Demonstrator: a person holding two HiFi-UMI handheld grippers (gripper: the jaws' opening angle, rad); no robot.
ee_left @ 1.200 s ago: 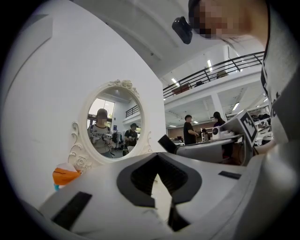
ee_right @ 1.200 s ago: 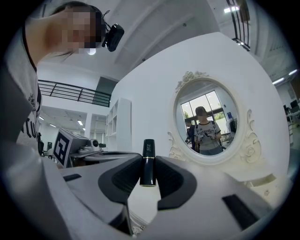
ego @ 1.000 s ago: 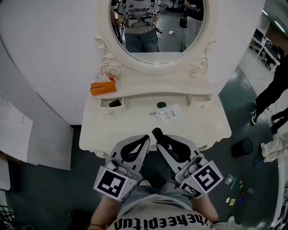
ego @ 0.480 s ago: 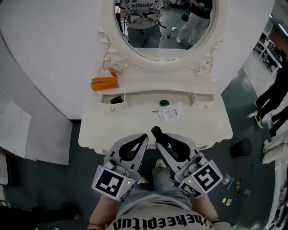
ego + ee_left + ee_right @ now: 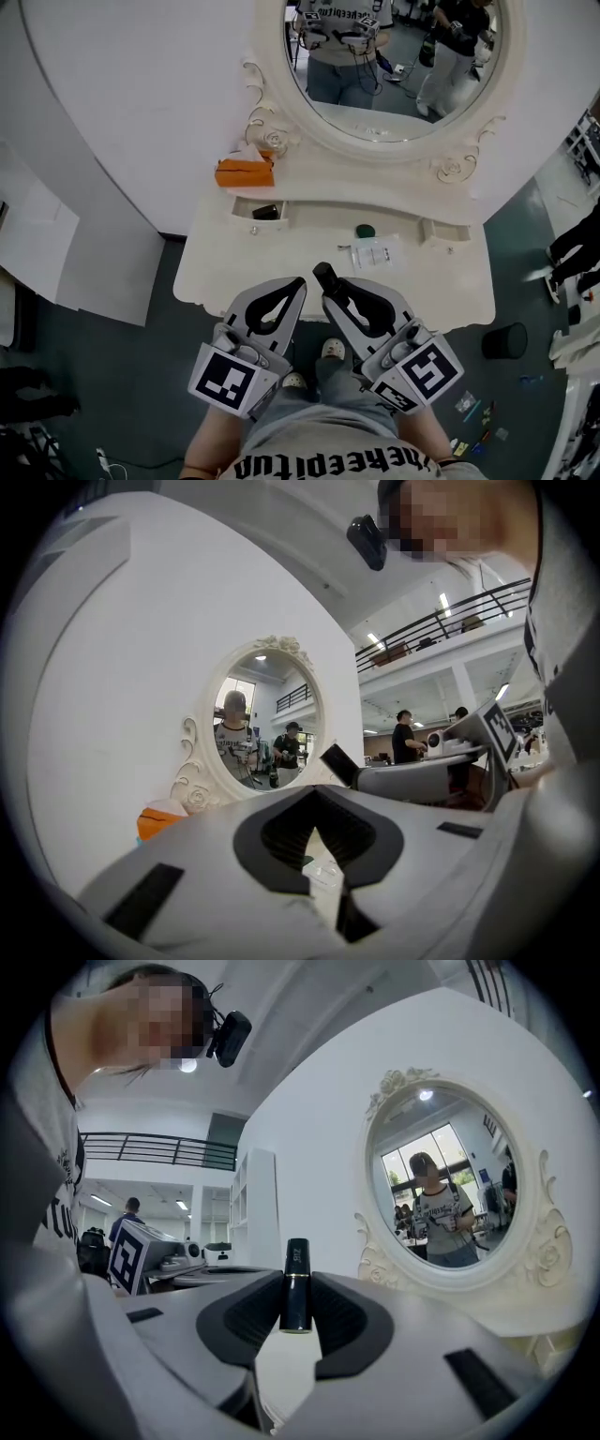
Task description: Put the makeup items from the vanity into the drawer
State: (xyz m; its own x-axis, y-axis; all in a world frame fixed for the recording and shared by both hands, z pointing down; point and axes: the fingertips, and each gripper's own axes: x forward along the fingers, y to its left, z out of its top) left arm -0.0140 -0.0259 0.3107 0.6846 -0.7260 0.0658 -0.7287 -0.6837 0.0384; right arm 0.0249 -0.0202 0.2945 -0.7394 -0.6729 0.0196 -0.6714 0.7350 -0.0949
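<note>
A cream vanity (image 5: 234, 267) with an oval mirror stands in front of me. Its small left drawer (image 5: 265, 213) is open with a black item inside. On the top lie a green round item (image 5: 365, 231) and a clear packet (image 5: 375, 253). My right gripper (image 5: 330, 287) hovers over the vanity's front edge, shut on a dark lipstick tube (image 5: 324, 275) that stands upright between the pads (image 5: 296, 1288). Beside it my left gripper (image 5: 298, 284) is shut with nothing in it; its tips (image 5: 317, 794) meet.
An orange tissue box (image 5: 244, 172) sits at the back left of the top. A small right drawer (image 5: 441, 232) is at the back right. A black bin (image 5: 505, 339) and small scattered items lie on the floor at right. People stand at the far right.
Both grippers keep the same pose and the lipstick stays gripped. The vanity now sits further right and lower in the head view.
</note>
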